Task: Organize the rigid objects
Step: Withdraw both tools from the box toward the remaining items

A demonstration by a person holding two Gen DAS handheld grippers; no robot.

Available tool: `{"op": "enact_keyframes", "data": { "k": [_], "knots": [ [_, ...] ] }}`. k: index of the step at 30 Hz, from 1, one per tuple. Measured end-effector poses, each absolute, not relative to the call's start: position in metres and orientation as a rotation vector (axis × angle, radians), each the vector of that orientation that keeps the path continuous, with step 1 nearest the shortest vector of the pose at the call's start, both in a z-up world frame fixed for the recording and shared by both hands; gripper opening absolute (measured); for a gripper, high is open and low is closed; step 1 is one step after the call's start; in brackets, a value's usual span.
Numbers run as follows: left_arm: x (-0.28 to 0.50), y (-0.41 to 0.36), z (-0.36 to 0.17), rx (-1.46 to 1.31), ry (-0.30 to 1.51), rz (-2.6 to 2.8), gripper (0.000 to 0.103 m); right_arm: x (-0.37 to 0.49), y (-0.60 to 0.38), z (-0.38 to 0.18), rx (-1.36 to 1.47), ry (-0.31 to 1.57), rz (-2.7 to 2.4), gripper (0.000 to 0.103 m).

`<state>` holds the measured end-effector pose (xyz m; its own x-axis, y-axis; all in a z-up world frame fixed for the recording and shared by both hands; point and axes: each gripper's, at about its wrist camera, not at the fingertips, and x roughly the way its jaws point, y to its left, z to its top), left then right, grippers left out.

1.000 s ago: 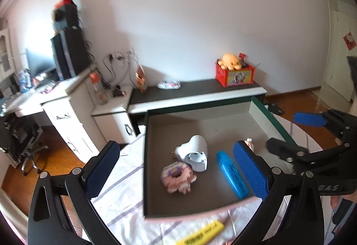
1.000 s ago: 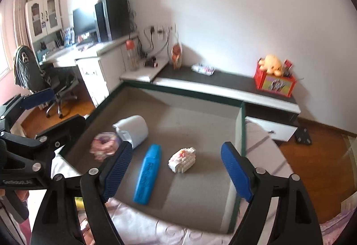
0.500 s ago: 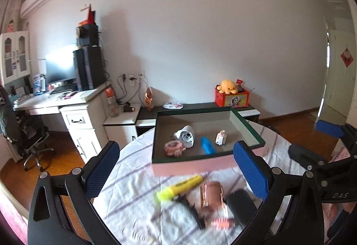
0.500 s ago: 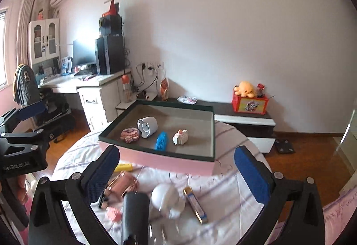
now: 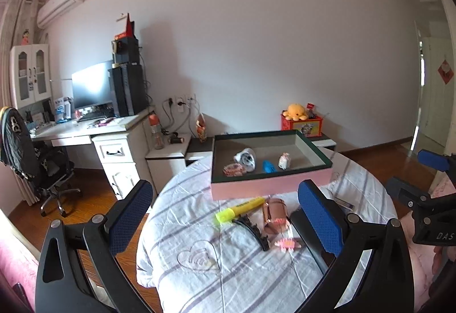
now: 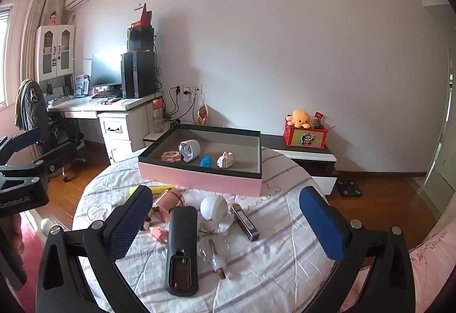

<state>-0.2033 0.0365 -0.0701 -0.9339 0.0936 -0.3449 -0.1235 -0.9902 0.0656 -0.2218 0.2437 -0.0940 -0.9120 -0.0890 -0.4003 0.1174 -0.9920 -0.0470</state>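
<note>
I am holding both grippers back at the near edge of the round table [image 6: 285, 256], each one empty. My right gripper [image 6: 225, 224] is standing at its widest, its jaws having just been opening, with nothing pressed between the blue pads; the black remote [image 6: 182, 241] is lying on the cloth below and between them, not gripped. My left gripper [image 5: 225, 216] is likewise spread wide and carrying nothing. The pink tray [image 6: 199, 179] is sitting at the far side of the table, and I am counting four items already inside it: a pink ring-shaped piece [image 6: 171, 155] at the left, a white rounded device [image 6: 189, 150] beside it, a blue marker [image 6: 205, 160] in the middle, and a small white block figure [image 6: 225, 159] to the right. Judging from this, the task is running partway, not finished. On the cloth near the tray, these are waiting: a yellow highlighter [image 5: 242, 207], a rose-coloured case [image 5: 273, 214], a dark hair comb [image 5: 253, 230], a small pink clip [image 5: 286, 243], the remote, a white astronaut figure [image 6: 215, 212], a slim box [image 6: 245, 222] and a clear bulb-like piece [image 6: 213, 253]. I am reading roughly a third as done, and the next pick as the remote or the astronaut, both nearest my right gripper.
</note>
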Motion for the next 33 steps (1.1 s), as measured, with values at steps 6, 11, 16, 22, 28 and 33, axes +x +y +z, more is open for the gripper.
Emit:
{"op": "enact_keyframes", "data": {
  "k": [6, 11, 16, 22, 28, 33],
  "knots": [
    [-0.201, 0.037, -0.084, -0.589, 0.155, 2.952, 0.103, -0.217, 0.249, -0.109, 0.689, 0.099, -2.970, 0.103],
    [-0.205, 0.039, -0.098, -0.651, 0.168, 2.937, 0.103, -0.224, 0.248, -0.129, 0.778, 0.105, -2.950, 0.103],
    [-0.212, 0.036, -0.111, -0.715, 0.164, 2.922, 0.103, -0.238, 0.247, -0.157, 0.902, 0.100, -2.897, 0.103],
    [-0.223, 0.031, -0.126, -0.784, 0.169, 2.910, 0.103, -0.260, 0.229, -0.188, 1.011, 0.117, -2.814, 0.103],
    [-0.235, 0.022, -0.141, -0.858, 0.166, 2.898, 0.103, -0.274, 0.211, -0.201, 1.041, 0.135, -2.765, 0.101],
    [-0.242, 0.028, -0.151, -0.908, 0.107, 2.844, 0.103, -0.281, 0.218, -0.198, 1.038, 0.132, -2.783, 0.101]
  ]
}}
